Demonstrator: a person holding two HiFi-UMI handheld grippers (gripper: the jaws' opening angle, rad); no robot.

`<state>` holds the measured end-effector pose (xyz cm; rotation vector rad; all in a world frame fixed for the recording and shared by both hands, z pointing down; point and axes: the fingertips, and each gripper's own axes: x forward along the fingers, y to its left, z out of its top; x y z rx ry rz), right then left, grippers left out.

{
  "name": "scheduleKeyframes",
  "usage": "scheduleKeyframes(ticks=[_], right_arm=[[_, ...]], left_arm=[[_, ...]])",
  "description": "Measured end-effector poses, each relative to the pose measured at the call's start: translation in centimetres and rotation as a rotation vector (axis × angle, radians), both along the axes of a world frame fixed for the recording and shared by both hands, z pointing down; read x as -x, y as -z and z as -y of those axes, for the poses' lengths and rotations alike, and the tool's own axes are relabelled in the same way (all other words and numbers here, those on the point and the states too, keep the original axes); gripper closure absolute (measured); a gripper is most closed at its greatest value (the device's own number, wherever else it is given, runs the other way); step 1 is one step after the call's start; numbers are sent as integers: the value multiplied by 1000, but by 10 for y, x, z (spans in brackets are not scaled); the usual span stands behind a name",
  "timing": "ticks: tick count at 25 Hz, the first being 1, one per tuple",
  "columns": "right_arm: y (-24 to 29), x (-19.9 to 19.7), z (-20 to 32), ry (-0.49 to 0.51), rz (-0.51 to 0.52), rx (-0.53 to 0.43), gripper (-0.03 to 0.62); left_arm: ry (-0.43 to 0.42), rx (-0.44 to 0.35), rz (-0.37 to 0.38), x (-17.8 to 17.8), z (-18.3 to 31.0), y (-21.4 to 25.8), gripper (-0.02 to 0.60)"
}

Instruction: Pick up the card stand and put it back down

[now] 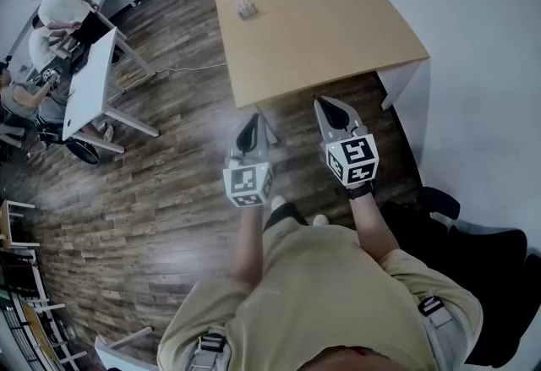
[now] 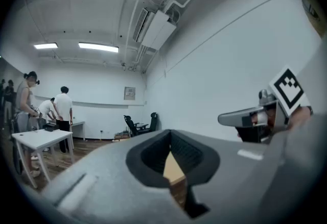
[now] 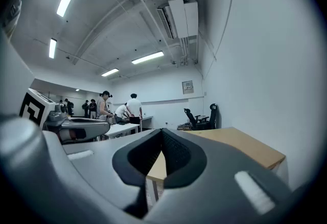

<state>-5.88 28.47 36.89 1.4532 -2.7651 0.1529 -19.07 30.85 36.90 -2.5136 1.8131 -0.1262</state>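
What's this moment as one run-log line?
left gripper: shut, empty | right gripper: shut, empty | card stand: on table, near far left corner, untouched

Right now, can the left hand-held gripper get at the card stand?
Probably not yet. The card stand sits at the far corner of the table, while the left hand-held gripper hangs shut, short of the near edge. Nothing on the tabletop stands between them.

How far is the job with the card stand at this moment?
Nothing looks done yet: the card stand sits at the far left corner of the table. In hand: nothing; the left gripper and right gripper are shut and empty, short of the table's near edge. Left: reach it, lift it, set it back down.
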Motion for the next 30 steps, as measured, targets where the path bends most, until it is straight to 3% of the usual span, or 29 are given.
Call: scheduleKeyframes(ticks=[7,11,16,24,30], right_arm=[[-34,6,46,4,-21,40,591],[-39,7,101,-37,-9,64,591],[-21,25,175,-12,-29,45,591],[-13,106,280,90,-84,67,591],[-62,166,312,211,-132,155,591]], left_arm=[[19,7,-30,5,60,-22,580],[-20,1,-65,3,125,-28,580],[-34,-23,-116,13,203,-13,580],[21,-30,-158,83,296,2,580],[73,103,-163,136,336,-57,580]])
